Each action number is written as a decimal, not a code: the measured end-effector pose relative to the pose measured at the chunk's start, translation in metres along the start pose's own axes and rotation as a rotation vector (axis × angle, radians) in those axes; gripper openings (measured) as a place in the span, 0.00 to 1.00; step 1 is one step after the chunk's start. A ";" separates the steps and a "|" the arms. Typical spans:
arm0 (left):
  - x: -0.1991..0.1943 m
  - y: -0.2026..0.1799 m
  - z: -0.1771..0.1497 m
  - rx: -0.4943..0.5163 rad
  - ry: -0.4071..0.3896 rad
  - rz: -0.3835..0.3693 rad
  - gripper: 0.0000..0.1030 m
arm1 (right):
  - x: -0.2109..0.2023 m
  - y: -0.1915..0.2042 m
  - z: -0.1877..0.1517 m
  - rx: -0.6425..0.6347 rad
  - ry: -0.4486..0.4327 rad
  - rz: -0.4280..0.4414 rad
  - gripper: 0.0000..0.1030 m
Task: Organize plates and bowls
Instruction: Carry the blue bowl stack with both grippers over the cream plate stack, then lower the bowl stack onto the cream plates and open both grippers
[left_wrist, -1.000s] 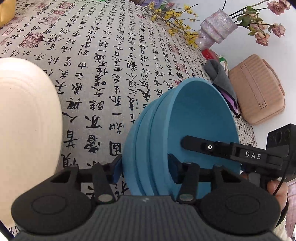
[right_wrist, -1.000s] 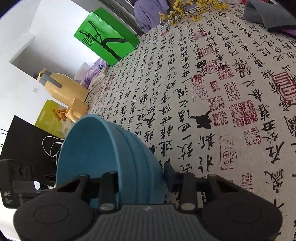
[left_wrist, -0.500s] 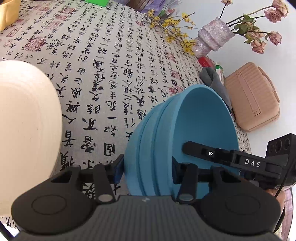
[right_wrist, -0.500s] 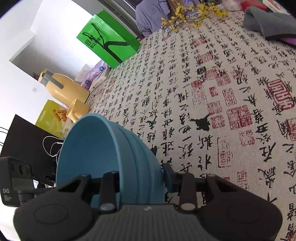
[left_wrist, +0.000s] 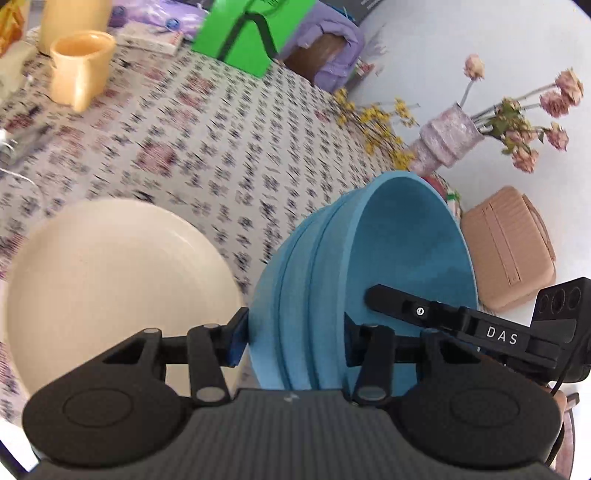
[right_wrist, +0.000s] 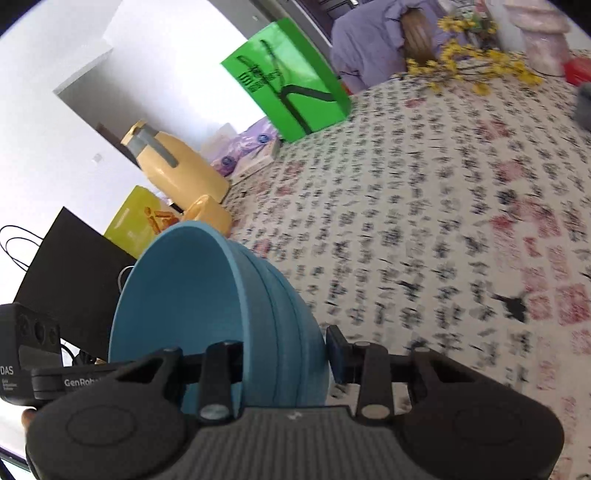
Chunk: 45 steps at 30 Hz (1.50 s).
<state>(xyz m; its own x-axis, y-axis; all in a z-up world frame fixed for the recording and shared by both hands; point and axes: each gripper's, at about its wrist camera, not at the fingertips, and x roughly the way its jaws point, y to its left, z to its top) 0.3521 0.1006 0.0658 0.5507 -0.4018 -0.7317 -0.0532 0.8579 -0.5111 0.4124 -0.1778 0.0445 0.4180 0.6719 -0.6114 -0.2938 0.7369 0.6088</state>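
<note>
Tongs marked "DAS" (left_wrist: 436, 314) apparently clamp stacked blue bowls (left_wrist: 391, 258).

Left wrist view: camera sits just behind the left gripper (left_wrist: 293, 341), looking forward and down along its jaws across the surface (left_wrist: 207, 158). Very near; the stack of blue bowls (left_wrist: 369, 280) fills the middle. Cream plate (left_wrist: 114, 291) at near left, vase (left_wrist: 448, 142) at far right.

Right wrist view: camera just behind the right gripper (right_wrist: 288, 360), facing forward and down, tilted, the same bowls close in at left.

Shared: the bowls, seen from opposite sides of the rim; each view catches the other gripper past them; also the green bag (left_wrist: 251, 33), yellow flowers (right_wrist: 476, 66), yellow mug (left_wrist: 79, 68) and the patterned cloth.
</note>
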 end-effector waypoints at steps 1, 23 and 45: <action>-0.006 0.010 0.005 -0.012 -0.007 0.012 0.45 | 0.008 0.009 0.004 -0.005 0.003 0.010 0.33; -0.014 0.137 0.017 -0.212 0.043 0.062 0.42 | 0.131 0.077 -0.016 0.032 0.215 -0.026 0.31; -0.085 0.020 0.000 0.178 -0.291 0.227 0.80 | 0.026 0.082 -0.011 -0.229 -0.055 -0.158 0.66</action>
<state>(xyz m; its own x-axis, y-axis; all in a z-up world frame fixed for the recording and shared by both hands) 0.3046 0.1517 0.1183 0.7554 -0.1110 -0.6458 -0.0688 0.9667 -0.2466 0.3900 -0.0990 0.0735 0.5179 0.5470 -0.6577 -0.4054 0.8340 0.3744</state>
